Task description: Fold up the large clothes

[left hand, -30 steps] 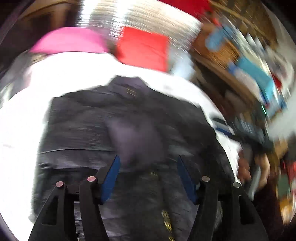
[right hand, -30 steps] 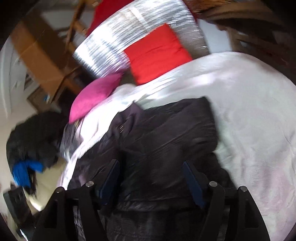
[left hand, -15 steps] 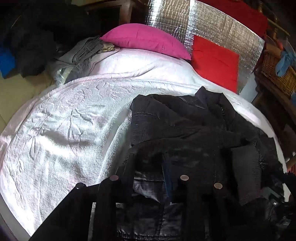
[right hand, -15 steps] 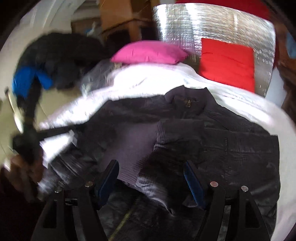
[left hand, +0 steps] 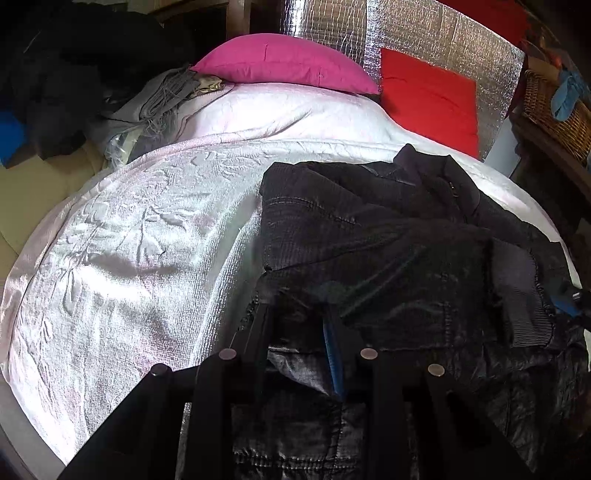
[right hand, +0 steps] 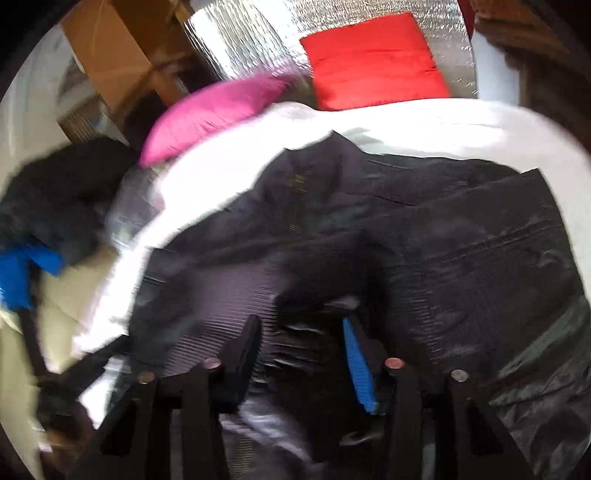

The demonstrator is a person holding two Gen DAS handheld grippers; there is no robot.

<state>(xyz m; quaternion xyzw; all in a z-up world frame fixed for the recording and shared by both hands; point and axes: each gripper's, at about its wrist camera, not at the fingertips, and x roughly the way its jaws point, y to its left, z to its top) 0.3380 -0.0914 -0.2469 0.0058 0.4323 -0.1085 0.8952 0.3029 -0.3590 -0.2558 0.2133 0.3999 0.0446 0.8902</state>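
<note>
A black padded jacket (left hand: 388,229) lies spread on a white bedspread (left hand: 129,240), collar towards the pillows, with one ribbed cuff folded across its front. My left gripper (left hand: 295,325) sits at the jacket's near left edge, its jaws narrow and pinching a fold of the shiny fabric. In the blurred right wrist view the same jacket (right hand: 443,240) fills the middle. My right gripper (right hand: 301,332) hangs low over the ribbed cuff and front, and its jaws are closing with bunched jacket fabric between them. Whether the pads press on that fabric I cannot tell.
A pink pillow (left hand: 280,62) and a red cushion (left hand: 428,96) lean at the bed's head against a silver foil panel (left hand: 443,33). Grey folded cloth (left hand: 159,99) and a dark clothes pile (left hand: 55,74) lie left. A wicker basket (left hand: 546,99) stands right.
My left gripper went from wide open over the jacket to narrow on its left edge, then held still. My right gripper swept across the jacket and its jaws drew closer.
</note>
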